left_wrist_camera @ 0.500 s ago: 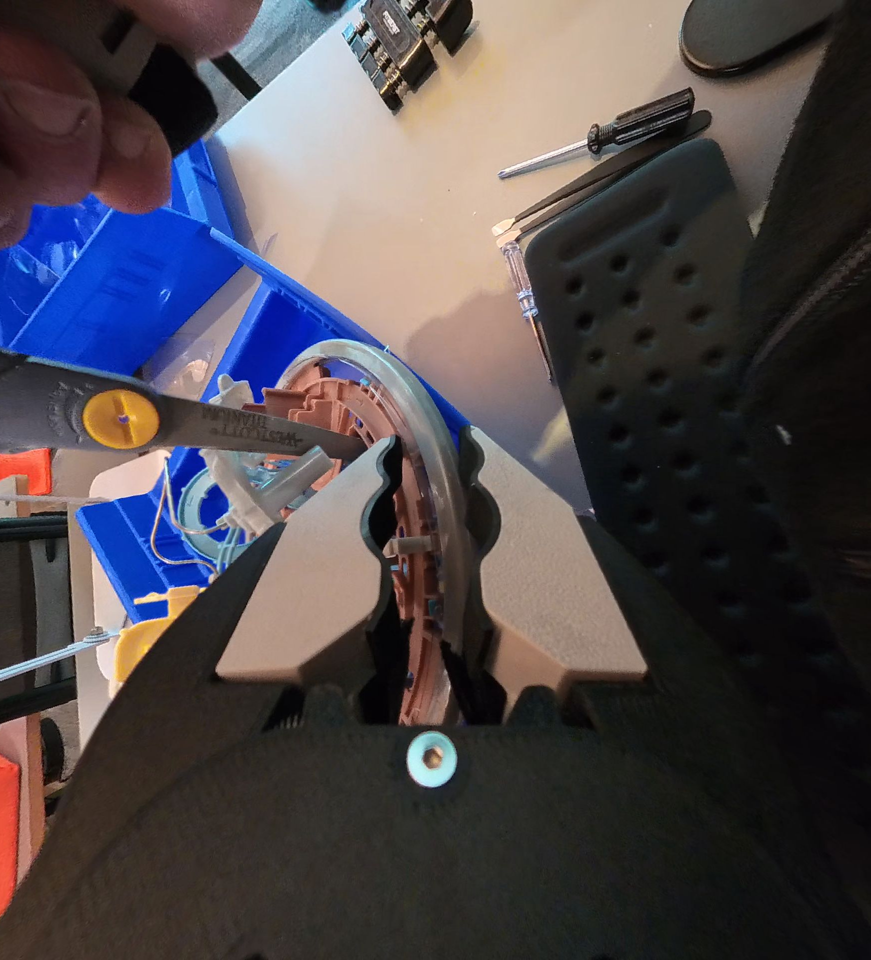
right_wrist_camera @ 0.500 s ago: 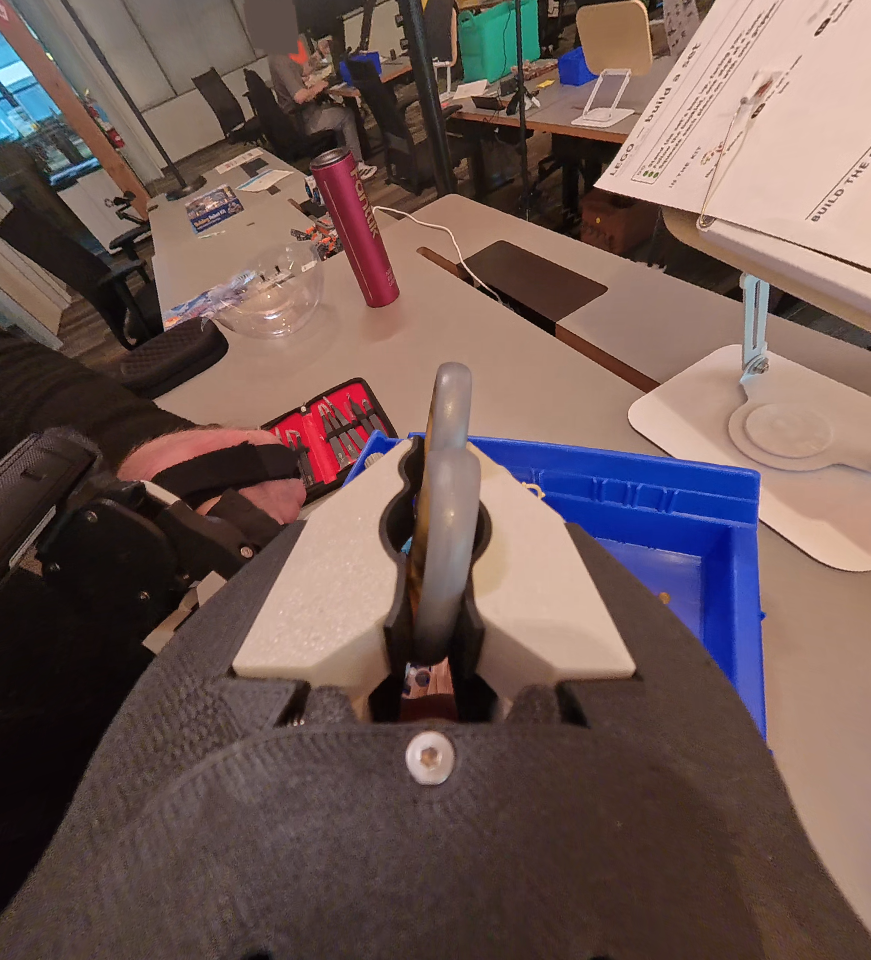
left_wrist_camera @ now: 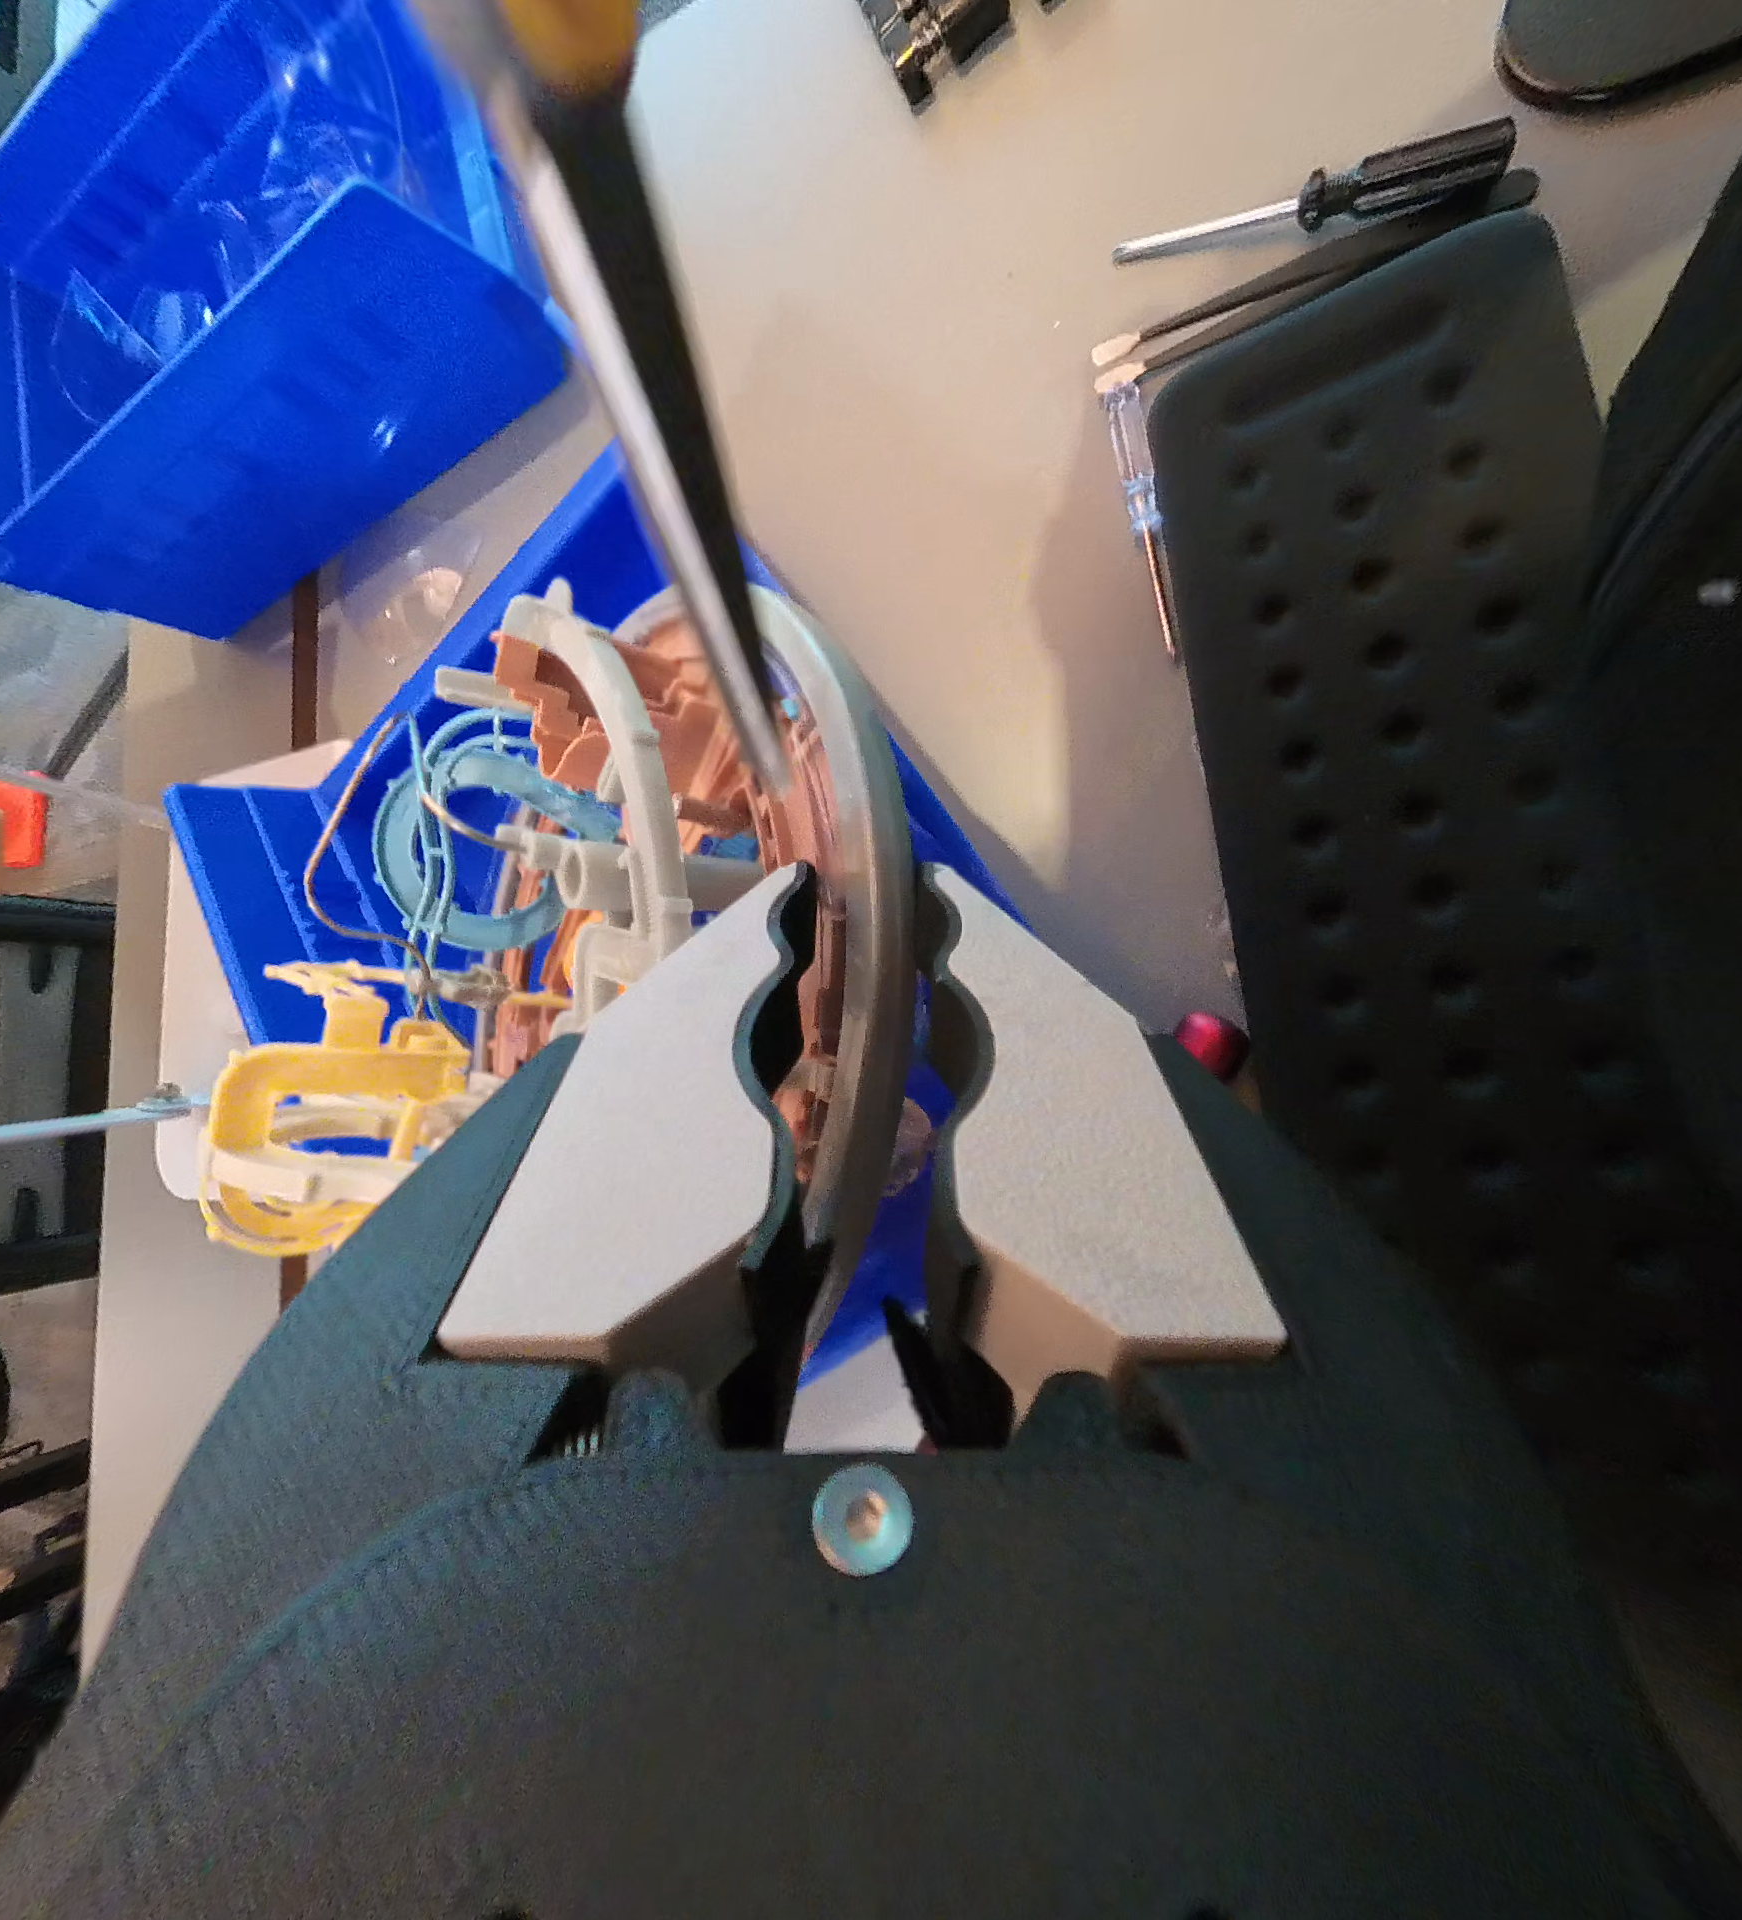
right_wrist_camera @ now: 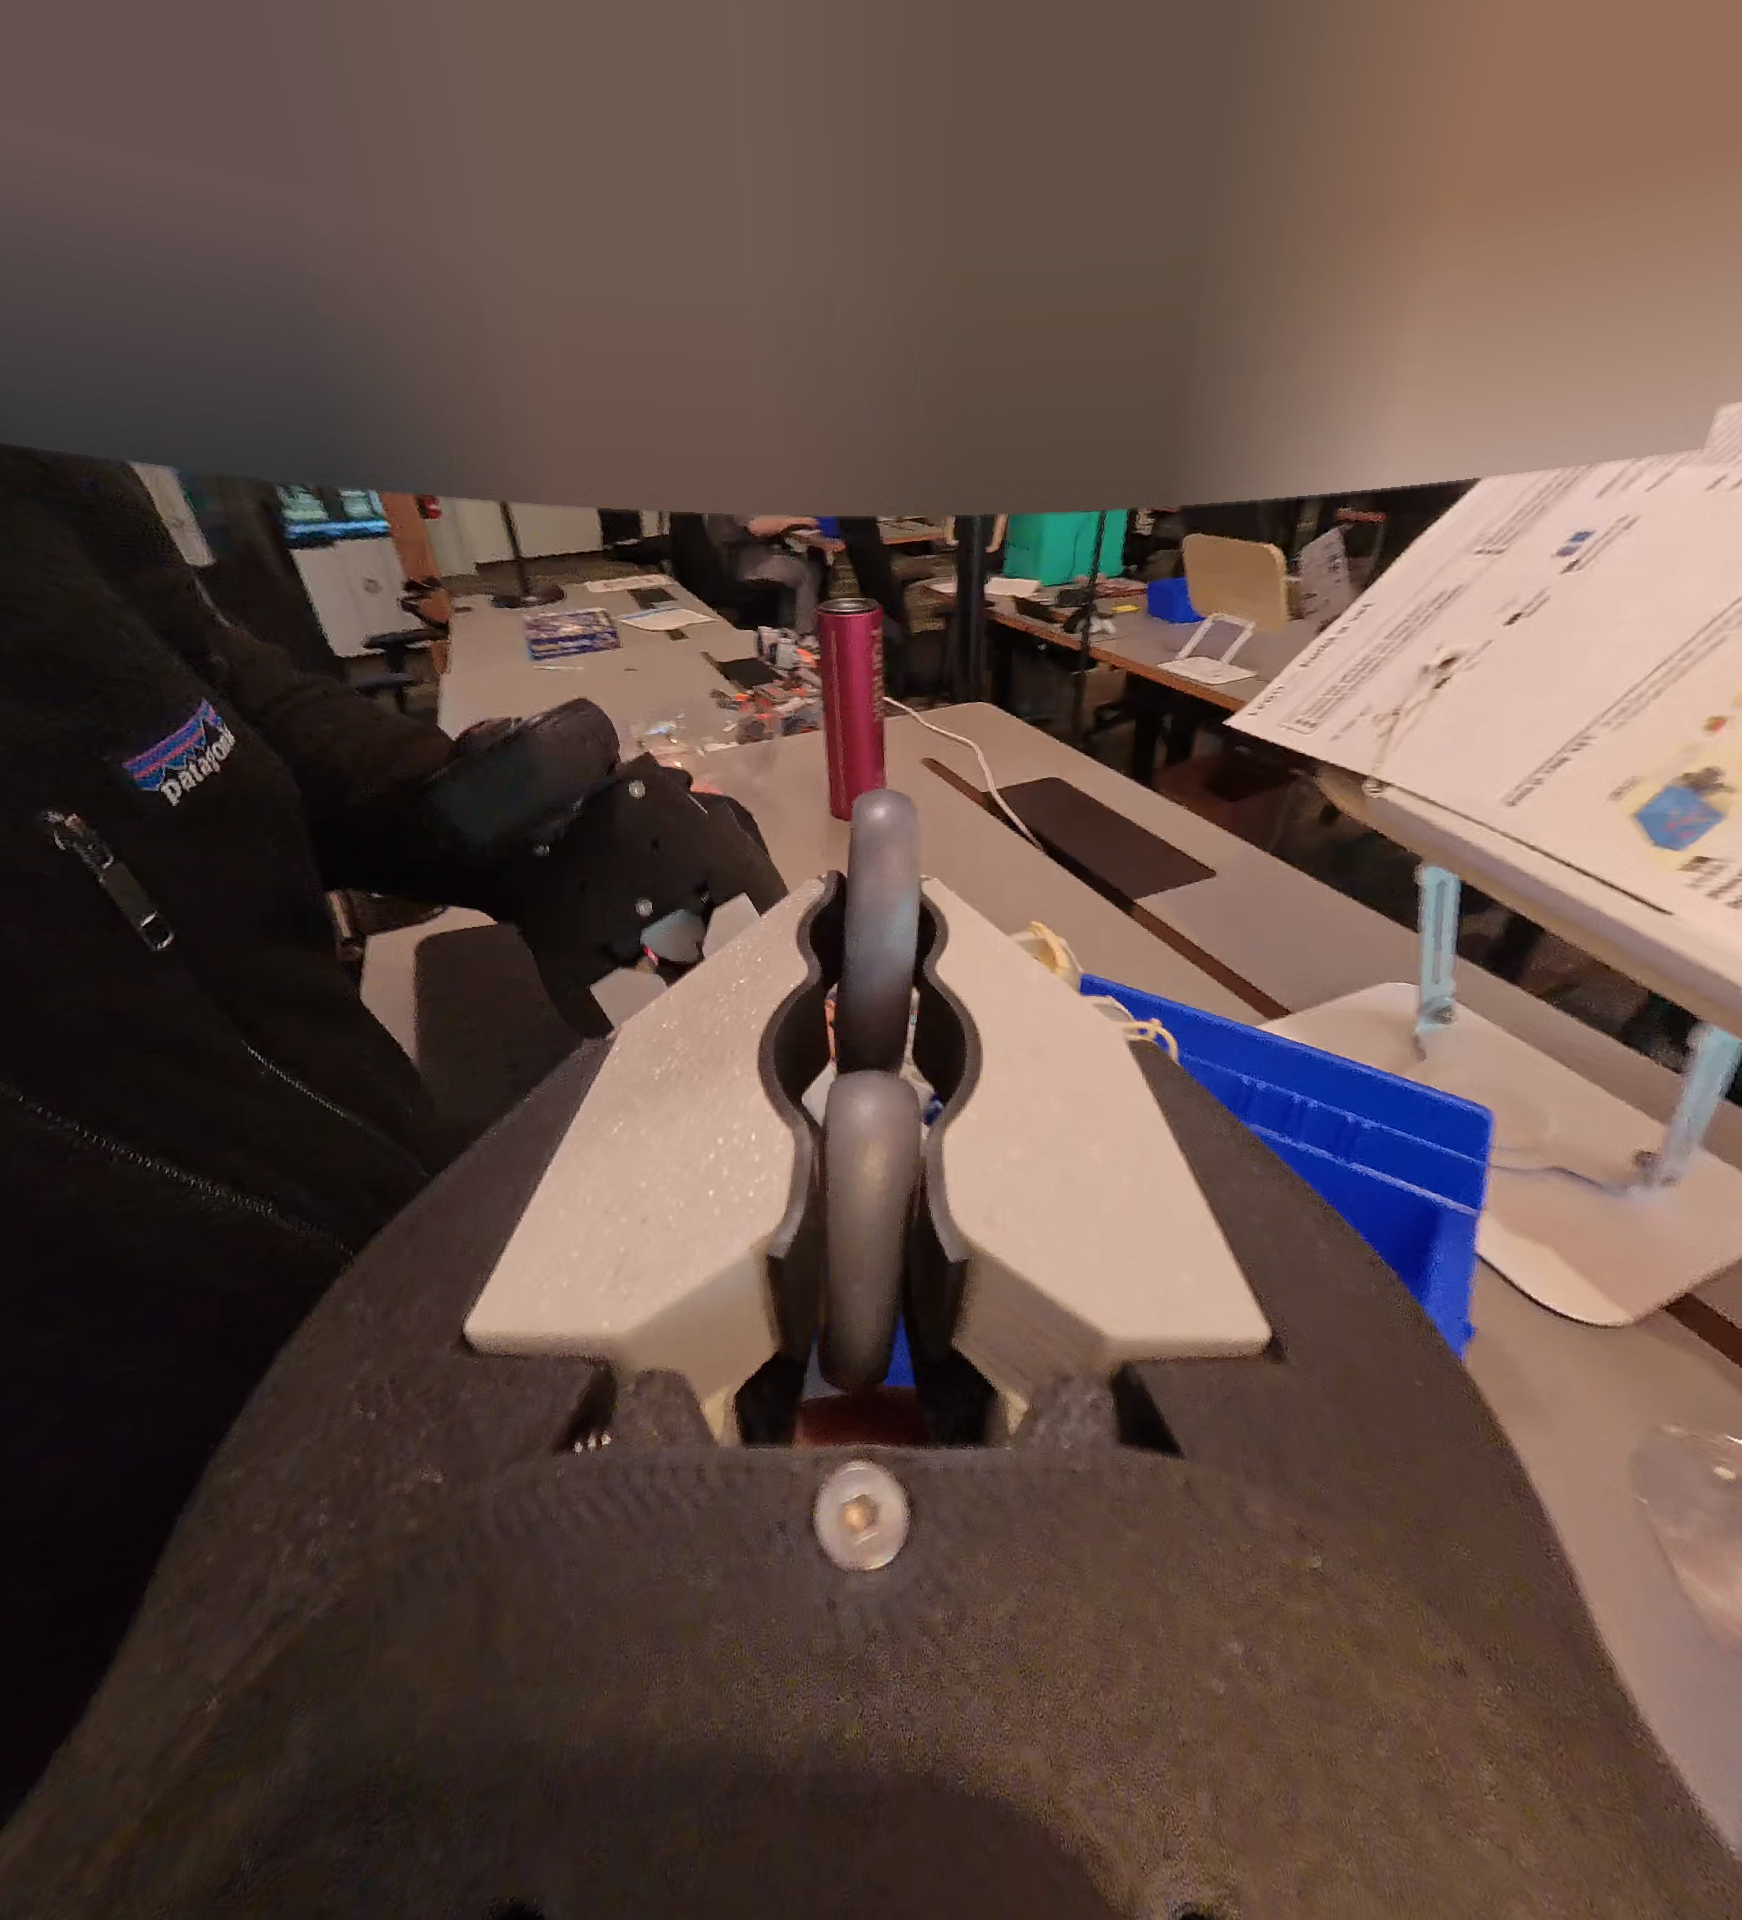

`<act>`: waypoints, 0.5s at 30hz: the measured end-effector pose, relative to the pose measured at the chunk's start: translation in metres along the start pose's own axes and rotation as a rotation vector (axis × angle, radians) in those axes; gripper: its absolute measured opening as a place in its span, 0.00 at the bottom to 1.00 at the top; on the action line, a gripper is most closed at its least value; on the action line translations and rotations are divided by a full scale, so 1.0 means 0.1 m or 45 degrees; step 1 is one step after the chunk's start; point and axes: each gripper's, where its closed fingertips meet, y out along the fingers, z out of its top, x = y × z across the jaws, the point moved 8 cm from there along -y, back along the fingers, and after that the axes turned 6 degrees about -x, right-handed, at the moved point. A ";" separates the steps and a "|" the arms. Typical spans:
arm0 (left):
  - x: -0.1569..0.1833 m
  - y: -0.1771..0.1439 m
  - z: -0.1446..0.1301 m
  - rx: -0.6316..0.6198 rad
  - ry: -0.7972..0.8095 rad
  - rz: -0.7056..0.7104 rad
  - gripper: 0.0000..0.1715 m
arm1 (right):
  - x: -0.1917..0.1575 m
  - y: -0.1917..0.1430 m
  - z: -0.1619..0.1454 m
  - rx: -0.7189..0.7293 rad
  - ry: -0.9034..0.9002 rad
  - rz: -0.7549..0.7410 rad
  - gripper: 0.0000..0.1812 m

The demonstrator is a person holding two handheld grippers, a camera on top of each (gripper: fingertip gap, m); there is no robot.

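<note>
The left gripper (left_wrist_camera: 862, 894) is clenched on one round model-kit sprue (left_wrist_camera: 846, 790) at frame centre, above two blue bins (left_wrist_camera: 223, 416). The right gripper (right_wrist_camera: 882, 904) grasps one pair of scissors (right_wrist_camera: 872, 1195), blades (left_wrist_camera: 669, 416) touching the sprue.

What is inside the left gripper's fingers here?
The left gripper is shut on the clear plastic ring of a brown, white and pale blue assembly, with scissor blades reaching into it. The fingers cover the ring's lower part, and a blue bin lies behind.
</note>
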 end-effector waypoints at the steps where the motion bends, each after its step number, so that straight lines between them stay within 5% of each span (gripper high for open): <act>1: 0.00 -0.03 -0.04 -0.005 0.020 -0.009 0.10 | -0.02 -0.06 0.00 0.001 -0.016 -0.027 0.04; 11: -0.07 -0.32 -0.38 -0.118 0.007 -0.011 0.11 | 0.21 -0.37 -0.31 0.261 0.218 -0.203 0.04; 15: -0.11 -0.42 -0.34 -0.184 -0.075 0.012 0.24 | 0.25 -0.37 -0.44 0.337 0.292 -0.209 0.04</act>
